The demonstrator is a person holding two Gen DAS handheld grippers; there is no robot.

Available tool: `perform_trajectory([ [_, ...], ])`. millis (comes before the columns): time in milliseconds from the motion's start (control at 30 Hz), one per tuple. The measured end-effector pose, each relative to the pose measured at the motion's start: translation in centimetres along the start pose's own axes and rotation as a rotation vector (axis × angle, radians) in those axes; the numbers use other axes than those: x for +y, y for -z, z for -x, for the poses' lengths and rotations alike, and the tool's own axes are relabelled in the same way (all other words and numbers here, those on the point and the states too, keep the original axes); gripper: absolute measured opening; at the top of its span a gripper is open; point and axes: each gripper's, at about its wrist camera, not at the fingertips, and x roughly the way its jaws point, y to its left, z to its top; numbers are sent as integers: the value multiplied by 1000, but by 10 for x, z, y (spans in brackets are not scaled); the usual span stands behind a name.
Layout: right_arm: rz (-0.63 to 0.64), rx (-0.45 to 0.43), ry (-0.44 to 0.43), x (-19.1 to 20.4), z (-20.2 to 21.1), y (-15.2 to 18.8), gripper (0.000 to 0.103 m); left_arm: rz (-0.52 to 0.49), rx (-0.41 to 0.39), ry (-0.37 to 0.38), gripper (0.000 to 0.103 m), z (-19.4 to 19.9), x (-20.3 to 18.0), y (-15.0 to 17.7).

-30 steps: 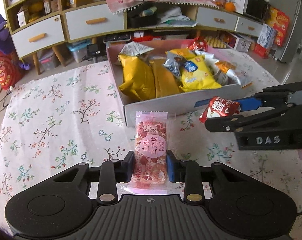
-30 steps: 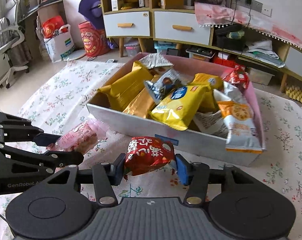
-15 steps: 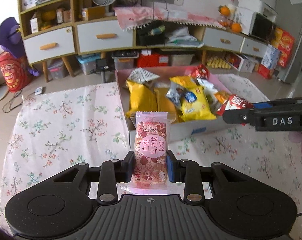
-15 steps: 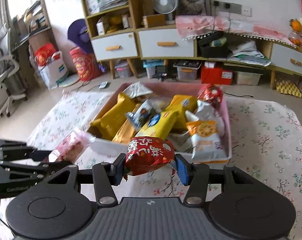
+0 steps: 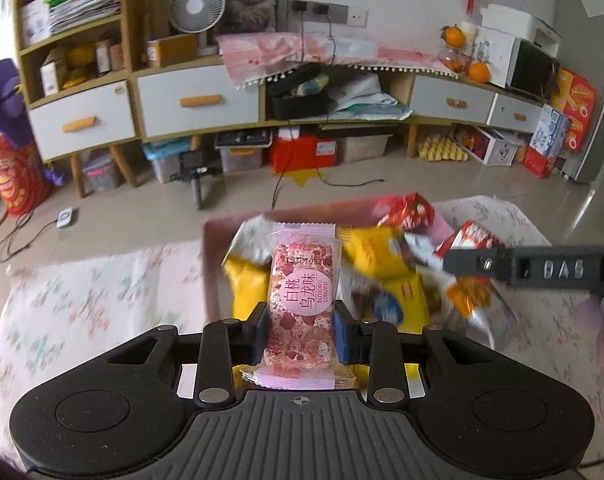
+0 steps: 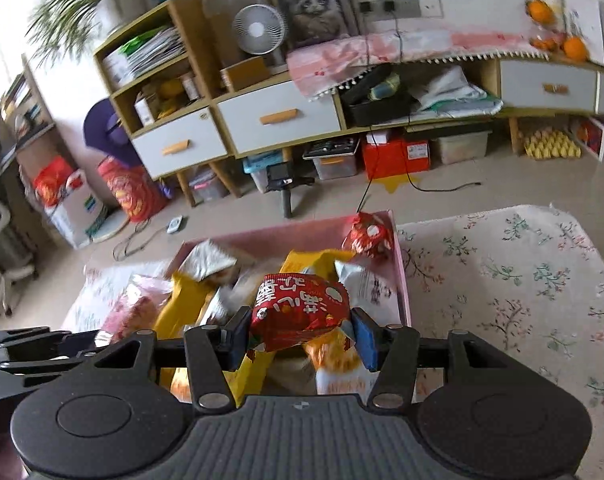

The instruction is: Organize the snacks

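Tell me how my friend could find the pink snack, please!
Look at the flowery cloth on the floor, where the pink box full of snack bags sits. Just above that box, the left gripper pinches the pink snack upright. It is the only clear packet with a round pink label, while its neighbours are yellow, silver and red bags.

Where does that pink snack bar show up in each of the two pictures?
Left wrist view: the pink bar stands upright at centre, clamped in the left tongs, in front of the box.
Right wrist view: the pink bar is at lower left, blurred, at the tip of the left tongs beside the box.
Shared landmark: the white fan on the cabinet.
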Motion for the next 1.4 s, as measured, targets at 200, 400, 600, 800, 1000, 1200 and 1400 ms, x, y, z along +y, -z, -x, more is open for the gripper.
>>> perform_trajectory([
  [200,-41,15,-16,-12,-21,-1,33,21,5,43,30,-30,2,-18],
  [400,-80,19,-35,-23,-29,-2,37,19,21,73,30,-52,-1,-21],
  [600,-110,11,-54,-30,-27,-4,46,29,3,76,33,-52,1,-19],
  [800,-112,-4,-47,-27,-21,-7,58,-2,-17,58,53,-35,-2,-15],
  [1000,-75,-19,-42,-18,-6,-11,66,-19,-20,43,73,-9,-8,-7],
  [1200,-69,-27,-24,-13,18,-8,73,24,-5,-2,89,23,-14,12],
  [1400,-44,-1,35,-4,41,1,77,60,37,-87,95,51,-23,32],
])
